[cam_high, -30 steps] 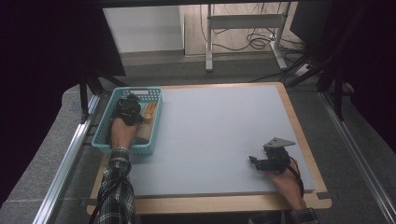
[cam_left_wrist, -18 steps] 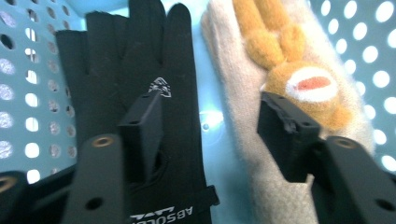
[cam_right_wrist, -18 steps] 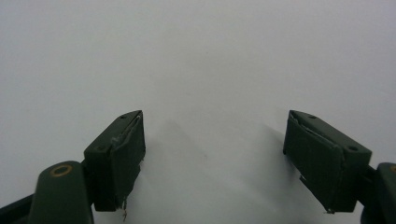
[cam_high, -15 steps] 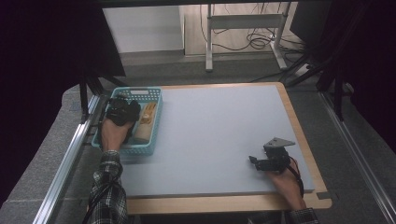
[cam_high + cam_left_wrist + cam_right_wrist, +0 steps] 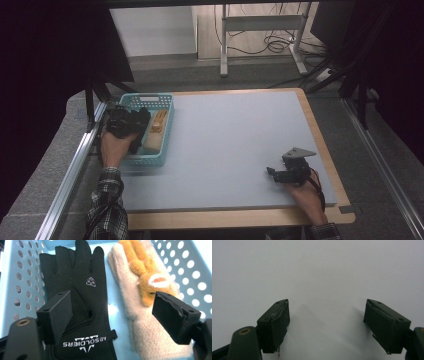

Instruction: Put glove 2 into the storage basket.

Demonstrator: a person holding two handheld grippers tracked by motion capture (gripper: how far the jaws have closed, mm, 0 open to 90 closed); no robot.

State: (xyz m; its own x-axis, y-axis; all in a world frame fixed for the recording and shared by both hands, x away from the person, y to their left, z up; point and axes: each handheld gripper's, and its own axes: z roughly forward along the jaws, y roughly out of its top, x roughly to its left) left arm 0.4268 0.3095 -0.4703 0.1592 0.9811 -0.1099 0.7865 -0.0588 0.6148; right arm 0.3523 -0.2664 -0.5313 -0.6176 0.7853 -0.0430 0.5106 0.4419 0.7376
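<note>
Covering most of the work area, the bench (image 5: 235, 145) carries a pale grey mat with a wooden edge. At its far left corner sits the teal basket (image 5: 167, 107), a plastic bin with perforated walls.

Two gloves lie side by side on the basket floor, fingers pointing away from you. The black glove (image 5: 82, 305) is smooth and dark, bears a small white emblem on the back and the white lettering "ABSOLDIERS" at the cuff, and lies flat against the left wall in the left gripper view. The cream glove (image 5: 147, 337) is fuzzy knit with an orange plush animal figure on its back, and lies just beside the black one, touching it along part of its edge.

Your left gripper (image 5: 112, 315) hangs over both gloves. Its jaws have just been opening and now stand wide apart, one above the black glove and one above the cream glove, pressing on neither.

Your right gripper (image 5: 325, 322) rests well apart at the near right of the bench. Its jaws stand wide over bare mat.
</note>
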